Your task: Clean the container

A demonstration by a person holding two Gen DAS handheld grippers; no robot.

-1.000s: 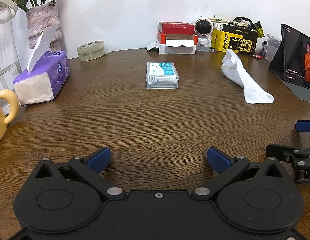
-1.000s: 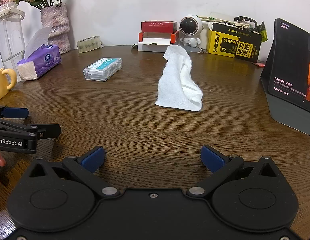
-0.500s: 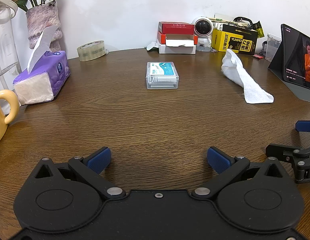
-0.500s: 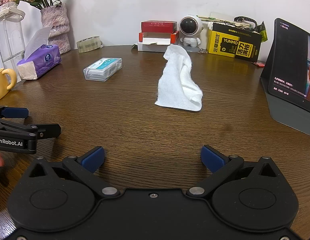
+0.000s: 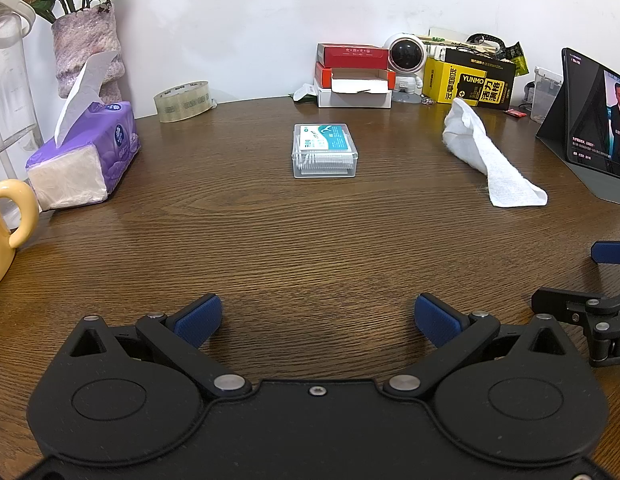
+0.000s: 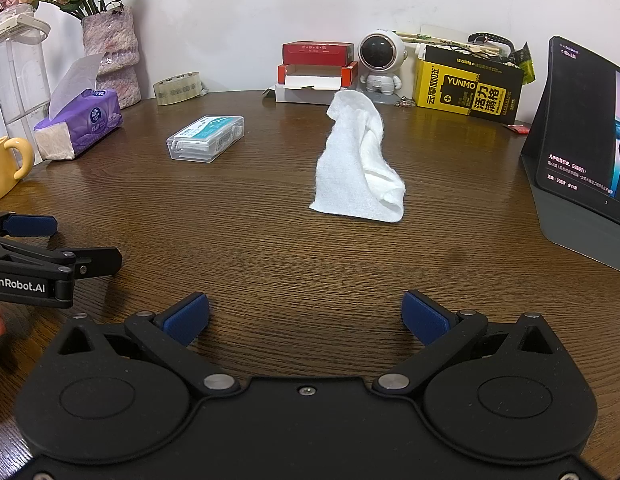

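While nothing is gripped yet, the left gripper (image 5: 316, 318) hangs spread and empty, straight before the clear container (image 5: 324, 155) on the table (image 5: 270, 240); the cloth (image 5: 486, 158) lies well right of the container. From the right wrist, the right gripper (image 6: 306, 318), likewise released, faces the cloth, so fetching it seems next. Only this view shows the container's long side.

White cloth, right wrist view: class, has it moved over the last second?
No. The white cloth lies at the same spot below the astronaut figure on the table.
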